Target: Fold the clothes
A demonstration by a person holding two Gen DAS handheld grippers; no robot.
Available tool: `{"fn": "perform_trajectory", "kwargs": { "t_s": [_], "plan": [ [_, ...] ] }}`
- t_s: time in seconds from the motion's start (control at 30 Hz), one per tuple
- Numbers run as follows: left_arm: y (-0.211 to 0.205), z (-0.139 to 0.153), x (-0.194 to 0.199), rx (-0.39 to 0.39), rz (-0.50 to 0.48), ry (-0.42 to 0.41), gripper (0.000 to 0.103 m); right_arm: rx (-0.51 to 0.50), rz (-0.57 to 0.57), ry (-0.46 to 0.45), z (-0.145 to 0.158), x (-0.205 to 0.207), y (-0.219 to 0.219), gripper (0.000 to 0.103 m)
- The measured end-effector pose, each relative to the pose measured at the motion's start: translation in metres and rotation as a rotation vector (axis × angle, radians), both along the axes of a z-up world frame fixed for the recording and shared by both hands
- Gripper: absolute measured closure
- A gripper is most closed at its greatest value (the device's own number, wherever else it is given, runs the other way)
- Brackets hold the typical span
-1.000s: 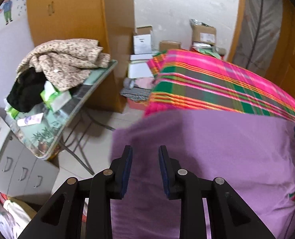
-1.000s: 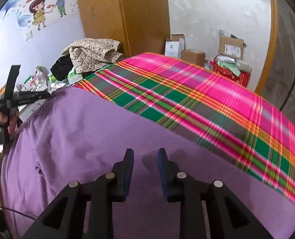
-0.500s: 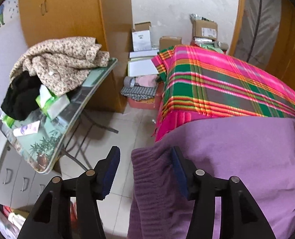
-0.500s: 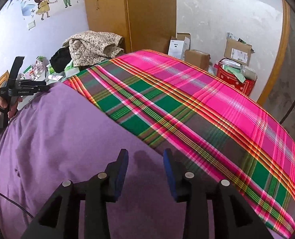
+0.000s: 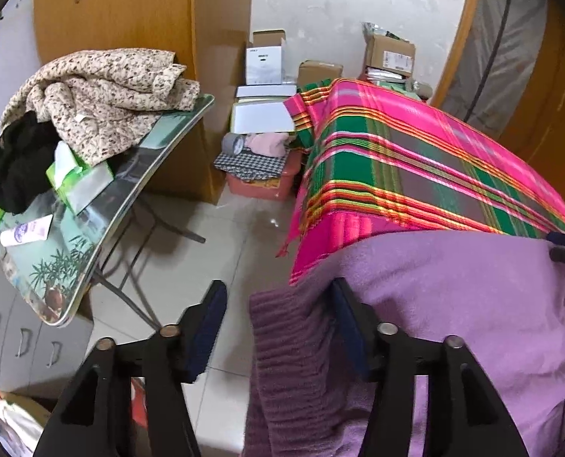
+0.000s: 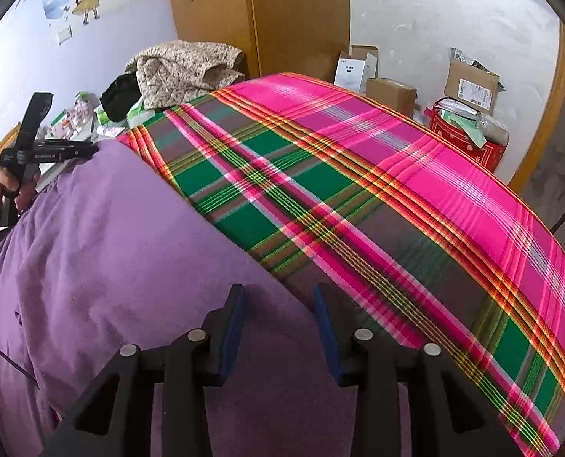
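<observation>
Left claw (image 5: 278,301): its jaws stood apart and had just been closing. The ribbed hem of the purple garment (image 5: 453,297) lay between them, close against the right finger (image 5: 349,323); the left finger (image 5: 210,316) was clear of the cloth, over the floor (image 5: 191,251). So the claw was released and pressed on nothing.
Right claw (image 6: 278,306): its jaws also stood apart and had just been closing. They hovered over the far edge of the purple garment (image 6: 92,247), just where it met the plaid blanket (image 6: 358,198). No cloth was pinched between the pads; it was released.
Purple garment: it lay spread flat over the near part of the bed, on top of the plaid blanket. Its ribbed hem hung over the bed's left edge, toward the floor.
Plaid blanket: pink, green and orange, it covered the rest of the bed and hung down at the side.
Person's hand (image 6: 6,186): in the right wrist view it held the handle of the left claw at the far left corner of the garment.
Table (image 5: 103,228): it stood left of the bed with a glass top. On it lay a floral quilted garment (image 5: 103,99), a black cloth (image 5: 13,163) and a green tissue pack (image 5: 80,179).
Cardboard boxes (image 5: 391,55): they stood against the wall behind the bed.
</observation>
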State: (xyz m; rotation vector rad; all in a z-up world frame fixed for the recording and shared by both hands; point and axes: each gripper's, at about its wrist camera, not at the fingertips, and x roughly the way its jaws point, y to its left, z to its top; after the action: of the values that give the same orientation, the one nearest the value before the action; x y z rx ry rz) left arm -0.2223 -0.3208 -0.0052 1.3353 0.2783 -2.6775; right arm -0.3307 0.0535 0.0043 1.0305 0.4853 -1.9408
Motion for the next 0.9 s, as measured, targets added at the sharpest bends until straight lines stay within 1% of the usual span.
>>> {"fn": "perform_trajectory", "kwargs": {
  "t_s": [0.03,0.1,0.13,0.2,0.3,0.33,0.37,0.4,0.53,0.67,0.9],
  "plan": [
    [0.004,0.001,0.000,-0.019,-0.006,0.001,0.068,0.004,0.010,0.000,0.001,0.002,-0.002,0.091],
    [0.013,0.003,-0.001,-0.072,-0.018,-0.001,0.072,0.028,0.023,0.030,0.002,0.009,-0.006,0.097],
    [0.017,0.003,-0.002,-0.103,-0.021,-0.002,0.073,0.044,0.029,0.050,0.002,0.012,-0.009,0.098],
    [0.019,0.004,-0.002,-0.127,-0.018,-0.002,0.076,0.061,0.024,0.069,0.004,0.016,-0.011,0.099],
    [0.018,0.008,0.002,-0.135,-0.009,0.013,0.078,0.041,0.009,0.091,0.013,0.021,-0.006,0.099],
    [0.018,0.010,0.005,-0.136,-0.006,0.025,0.089,0.030,0.004,0.099,0.018,0.023,-0.003,0.099],
    [0.018,0.014,0.007,-0.137,-0.002,0.035,0.095,0.021,0.001,0.109,0.023,0.027,-0.001,0.099],
    [0.018,0.017,0.009,-0.137,0.001,0.046,0.097,0.016,0.001,0.118,0.028,0.030,0.001,0.099],
    [0.023,0.039,0.023,-0.150,0.001,0.106,0.100,-0.011,-0.001,0.160,0.051,0.048,0.007,0.099],
    [0.029,0.060,0.042,-0.162,0.001,0.163,0.100,-0.051,-0.005,0.197,0.075,0.071,0.017,0.099],
    [0.043,0.103,0.105,-0.142,0.020,0.305,0.100,-0.124,0.003,0.265,0.117,0.132,0.048,0.099]
  ]
}}
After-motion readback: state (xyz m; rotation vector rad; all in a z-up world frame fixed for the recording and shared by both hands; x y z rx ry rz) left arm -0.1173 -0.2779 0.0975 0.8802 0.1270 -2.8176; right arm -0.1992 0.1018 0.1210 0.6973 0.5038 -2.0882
